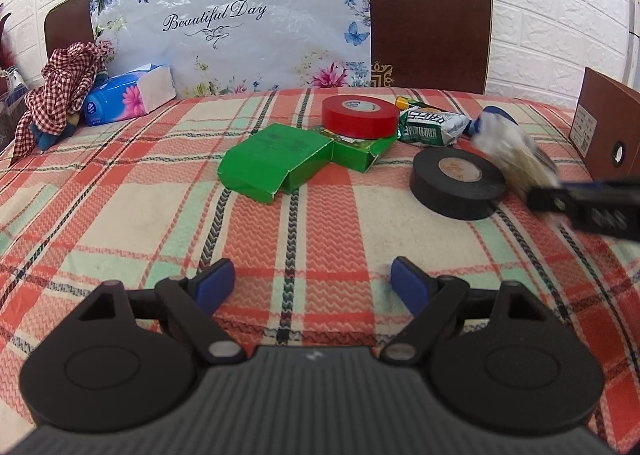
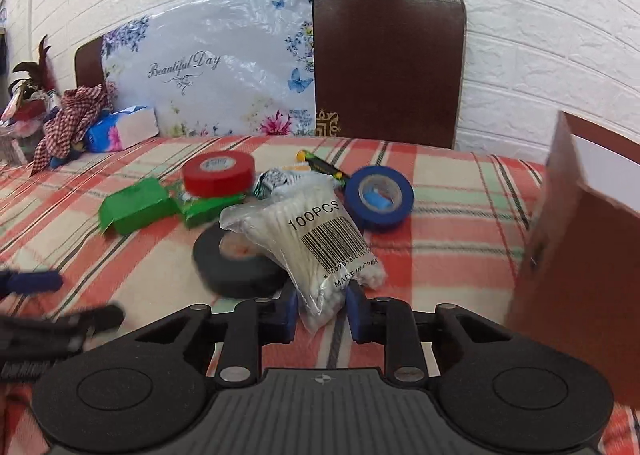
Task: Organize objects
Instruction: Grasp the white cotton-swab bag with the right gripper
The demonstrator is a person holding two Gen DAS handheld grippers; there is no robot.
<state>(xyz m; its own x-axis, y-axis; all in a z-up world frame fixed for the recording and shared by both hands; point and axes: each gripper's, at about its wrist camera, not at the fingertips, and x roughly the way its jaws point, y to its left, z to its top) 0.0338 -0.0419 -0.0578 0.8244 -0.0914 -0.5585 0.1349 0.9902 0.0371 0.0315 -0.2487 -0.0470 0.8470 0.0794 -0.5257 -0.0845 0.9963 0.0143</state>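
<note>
A: Report the left wrist view, left to right.

B: At upper left, a red-and-white checked cloth (image 1: 60, 91) lay bunched beside a blue floral tissue pack (image 1: 128, 97). At centre, an opened green cardboard box (image 1: 276, 163) rested on the red, cream and mint plaid tablecloth (image 1: 120, 223), with a red roll of tape (image 1: 360, 115) on a second green box (image 1: 360, 153). Right of that sat a green-and-white printed packet (image 1: 430, 127) and a black roll of tape (image 1: 458, 183). At far right stood a brown cardboard box (image 1: 604, 127).

A: State of the left gripper (image 1: 312, 279)?

B: Jaws wide, nothing between them, low centre of frame, above bare cloth.

A: Now the right wrist view.

B: The same red roll and green boxes occupied left of centre. A clear plastic bag of white cotton swabs (image 2: 320, 251), printed "100PCS" with a barcode, lay across the black roll at centre. A blue roll of tape (image 2: 380, 197) sat right of centre, with a yellow-and-green pen-shaped item (image 2: 320, 165) behind it.

A: State of the right gripper (image 2: 322, 311)?

B: Jaws narrow, pinching the lower end of the swab bag, bottom centre of frame.
</note>
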